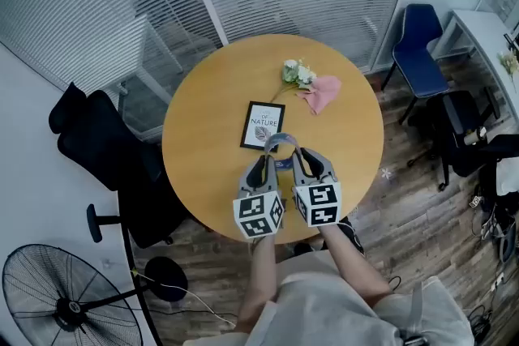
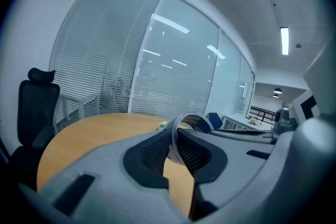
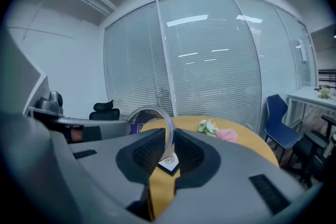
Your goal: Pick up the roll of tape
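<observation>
The roll of tape [image 1: 280, 143] is a clear ring with a dark printed core, held in the air above the round wooden table [image 1: 203, 101]. Both grippers grip it side by side near the table's front edge. My left gripper [image 1: 267, 160] is shut on the ring's left wall, and in the left gripper view the tape [image 2: 175, 139] stands edge-on between the mesh pads of that gripper [image 2: 176, 152]. My right gripper [image 1: 298, 160] is shut on the ring's right wall. In the right gripper view the tape [image 3: 169, 134] rises from between the pads of that gripper [image 3: 168, 152].
A black framed card [image 1: 263, 126] lies mid-table just beyond the grippers. A small bunch of flowers [image 1: 298, 74] and a pink cloth [image 1: 323, 91] lie farther back. A black office chair [image 1: 105, 142] stands to the left, a blue chair [image 1: 422, 53] at the right, a fan [image 1: 65, 304] lower left.
</observation>
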Tool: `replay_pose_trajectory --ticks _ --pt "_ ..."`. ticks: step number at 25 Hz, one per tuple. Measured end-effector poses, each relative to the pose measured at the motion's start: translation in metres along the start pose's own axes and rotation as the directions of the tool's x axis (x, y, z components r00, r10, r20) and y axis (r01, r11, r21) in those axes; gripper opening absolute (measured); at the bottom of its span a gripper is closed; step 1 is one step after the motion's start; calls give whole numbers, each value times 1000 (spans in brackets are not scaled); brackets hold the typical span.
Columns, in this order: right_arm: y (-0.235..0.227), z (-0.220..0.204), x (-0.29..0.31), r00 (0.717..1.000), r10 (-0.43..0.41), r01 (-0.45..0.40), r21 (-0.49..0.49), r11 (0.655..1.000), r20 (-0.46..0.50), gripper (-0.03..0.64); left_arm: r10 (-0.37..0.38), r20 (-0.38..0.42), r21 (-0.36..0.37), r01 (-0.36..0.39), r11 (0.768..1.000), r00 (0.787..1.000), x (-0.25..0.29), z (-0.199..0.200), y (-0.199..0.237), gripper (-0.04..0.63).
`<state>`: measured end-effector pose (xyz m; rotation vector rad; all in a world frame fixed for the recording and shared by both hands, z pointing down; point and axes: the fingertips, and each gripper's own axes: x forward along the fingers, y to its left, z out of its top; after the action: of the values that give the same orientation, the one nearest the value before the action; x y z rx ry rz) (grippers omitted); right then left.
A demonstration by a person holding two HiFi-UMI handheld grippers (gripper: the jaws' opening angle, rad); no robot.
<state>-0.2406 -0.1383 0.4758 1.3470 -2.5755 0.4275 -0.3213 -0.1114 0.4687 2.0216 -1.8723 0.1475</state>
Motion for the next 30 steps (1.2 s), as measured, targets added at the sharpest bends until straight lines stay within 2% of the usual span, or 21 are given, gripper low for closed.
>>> replay_pose_trajectory --ticks 10,17,25,30 --pt "15 38 4 997 27 -26 -22 999 67 52 13 82 26 -15 1000 997 -8 39 8 52" --pt "27 48 6 994 57 -54 -36 998 89 52 36 107 32 -40 999 994 -13 49 17 51" --pt "30 39 5 994 79 -76 -46 996 68 51 59 100 20 -61 998 993 -18 38 20 51" --pt "32 27 2 995 84 -83 -31 996 50 49 55 81 38 -58 998 995 -24 29 19 51"
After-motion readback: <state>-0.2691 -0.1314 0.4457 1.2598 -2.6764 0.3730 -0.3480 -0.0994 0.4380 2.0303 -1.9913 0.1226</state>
